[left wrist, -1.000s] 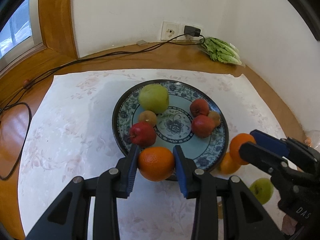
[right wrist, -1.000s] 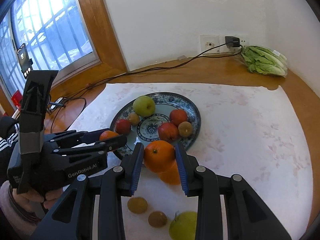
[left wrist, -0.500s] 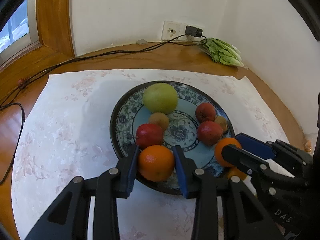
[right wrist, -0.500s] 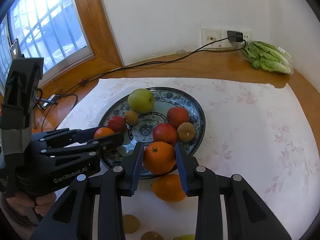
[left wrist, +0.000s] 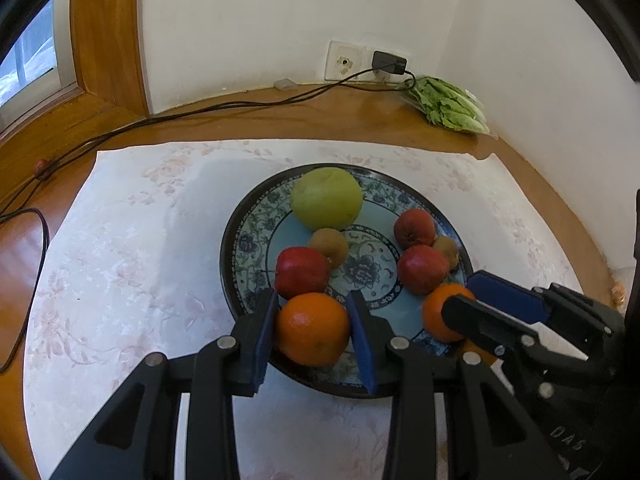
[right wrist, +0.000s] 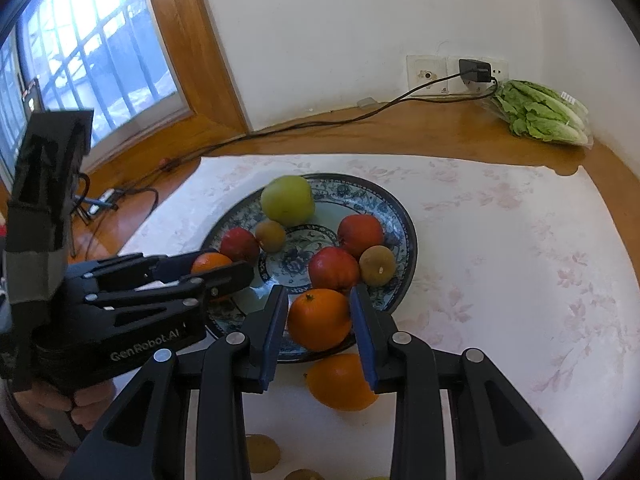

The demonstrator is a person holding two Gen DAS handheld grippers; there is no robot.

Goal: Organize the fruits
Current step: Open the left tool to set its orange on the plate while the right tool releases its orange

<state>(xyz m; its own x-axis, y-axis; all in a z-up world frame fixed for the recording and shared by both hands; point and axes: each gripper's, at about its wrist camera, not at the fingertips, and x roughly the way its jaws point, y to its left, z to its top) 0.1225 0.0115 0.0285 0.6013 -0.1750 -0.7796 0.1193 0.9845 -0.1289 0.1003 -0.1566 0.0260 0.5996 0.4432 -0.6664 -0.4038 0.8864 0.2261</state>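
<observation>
Left hand-held gripper (left wrist: pixel 311 330): jaws clamped on an orange (left wrist: pixel 312 329), held over the near rim of the plate (left wrist: pixel 240 248), just in front of a red apple (left wrist: pixel 302 271). Whether this orange touches the plate cannot be told from either view.

Right hand-held gripper (right wrist: pixel 319 320): jaws clamped on a second orange (right wrist: pixel 319 319), also at the plate's near rim, close to two red apples (right wrist: pixel 334 267) and a brown fruit (right wrist: pixel 377 265).

Plate contents: one green apple (left wrist: pixel 327 198) at the far side, a brown fruit (left wrist: pixel 329 245) below it, three red apples in all, and another brown fruit at the right edge.

Off the plate, on the white floral cloth (right wrist: pixel 520 260): a third orange (right wrist: pixel 340 382) lies just beneath the right gripper, and two small brown fruits (right wrist: pixel 262 454) sit at the bottom of the right wrist view, partly cut off.

Surroundings: the cloth covers a wooden tabletop (left wrist: pixel 280 112). A bag of lettuce (right wrist: pixel 540 114) rests in the far right corner beside a wall socket (right wrist: pixel 426 76) with a charger (right wrist: pixel 474 71) plugged in; its cable (left wrist: pixel 160 120) runs left along the tabletop toward the window (right wrist: pixel 92 64).
</observation>
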